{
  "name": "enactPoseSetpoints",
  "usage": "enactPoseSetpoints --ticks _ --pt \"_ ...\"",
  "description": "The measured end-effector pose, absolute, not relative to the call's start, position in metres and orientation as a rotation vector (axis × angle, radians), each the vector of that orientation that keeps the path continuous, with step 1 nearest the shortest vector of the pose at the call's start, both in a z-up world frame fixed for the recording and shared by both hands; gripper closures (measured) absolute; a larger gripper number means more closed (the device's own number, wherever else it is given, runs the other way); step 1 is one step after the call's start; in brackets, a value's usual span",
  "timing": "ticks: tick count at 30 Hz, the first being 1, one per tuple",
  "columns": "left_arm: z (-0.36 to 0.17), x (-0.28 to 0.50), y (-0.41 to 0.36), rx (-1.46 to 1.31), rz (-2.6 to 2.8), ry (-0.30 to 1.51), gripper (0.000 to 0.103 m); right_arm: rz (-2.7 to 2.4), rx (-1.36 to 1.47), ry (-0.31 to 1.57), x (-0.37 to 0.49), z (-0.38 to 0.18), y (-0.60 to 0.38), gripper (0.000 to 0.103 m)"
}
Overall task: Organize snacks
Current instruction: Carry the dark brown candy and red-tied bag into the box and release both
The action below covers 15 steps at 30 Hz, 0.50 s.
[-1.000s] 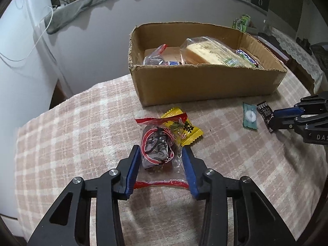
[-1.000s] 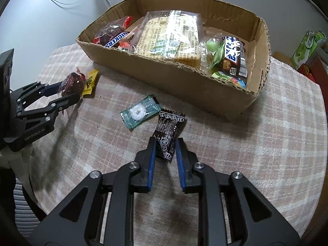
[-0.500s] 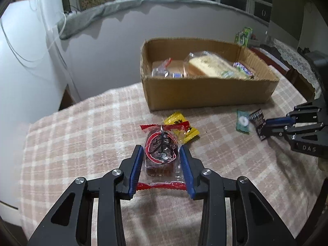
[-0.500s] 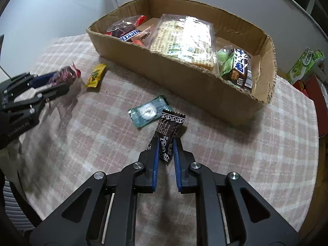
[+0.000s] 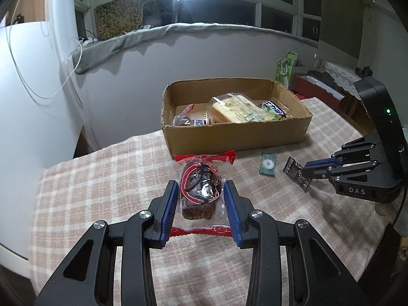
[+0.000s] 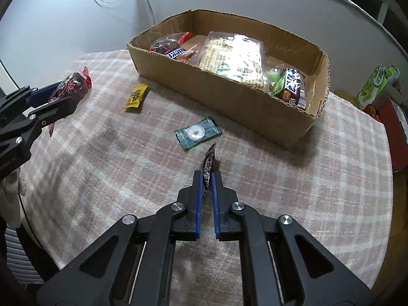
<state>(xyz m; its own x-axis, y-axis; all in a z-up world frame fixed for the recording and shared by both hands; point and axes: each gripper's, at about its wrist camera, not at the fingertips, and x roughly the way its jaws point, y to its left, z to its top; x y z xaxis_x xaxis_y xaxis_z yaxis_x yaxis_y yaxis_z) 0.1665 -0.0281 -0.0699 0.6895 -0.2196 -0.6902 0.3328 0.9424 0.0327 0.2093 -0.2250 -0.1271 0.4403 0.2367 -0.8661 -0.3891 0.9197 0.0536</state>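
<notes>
My left gripper (image 5: 200,185) is shut on a clear, red-edged packet with a dark cake (image 5: 200,191) and holds it above the cloth; from the right wrist view that left gripper (image 6: 67,94) and its packet (image 6: 74,86) hang at the left. My right gripper (image 6: 207,174) has its jaws closing tight on a thin black snack packet (image 6: 209,160), edge-on and raised off the table. A green mint candy (image 6: 197,132) and a yellow candy (image 6: 136,95) lie on the cloth. Behind them stands the open cardboard box (image 6: 229,94).
The box holds several snacks, among them a big cracker pack (image 6: 234,56) and chocolate bars. A checked cloth (image 6: 114,153) covers the round table, whose edge falls away at left and right. A green carton (image 5: 287,67) and red boxes stand beyond the table.
The left gripper has lifted the cake packet off the cloth, away from the yellow candy. The right jaws have closed on the black packet and raised it.
</notes>
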Motion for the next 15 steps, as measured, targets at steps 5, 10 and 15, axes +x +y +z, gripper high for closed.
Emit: enactPoseSetpoints --ticks 5,10,15 --pt "-0.071 0.165 -0.022 0.151 -0.301 0.756 0.068 0.406 -0.128 1.037 0.203 -0.120 -0.234 0.096" --pt "-0.070 0.168 -0.014 0.118 -0.299 0.763 0.068 0.411 -0.099 1.018 0.198 -0.110 -0.245 0.097" --pt "-0.070 0.172 -0.012 0.107 -0.298 0.764 0.068 0.417 -0.072 0.997 0.197 -0.097 -0.251 0.097"
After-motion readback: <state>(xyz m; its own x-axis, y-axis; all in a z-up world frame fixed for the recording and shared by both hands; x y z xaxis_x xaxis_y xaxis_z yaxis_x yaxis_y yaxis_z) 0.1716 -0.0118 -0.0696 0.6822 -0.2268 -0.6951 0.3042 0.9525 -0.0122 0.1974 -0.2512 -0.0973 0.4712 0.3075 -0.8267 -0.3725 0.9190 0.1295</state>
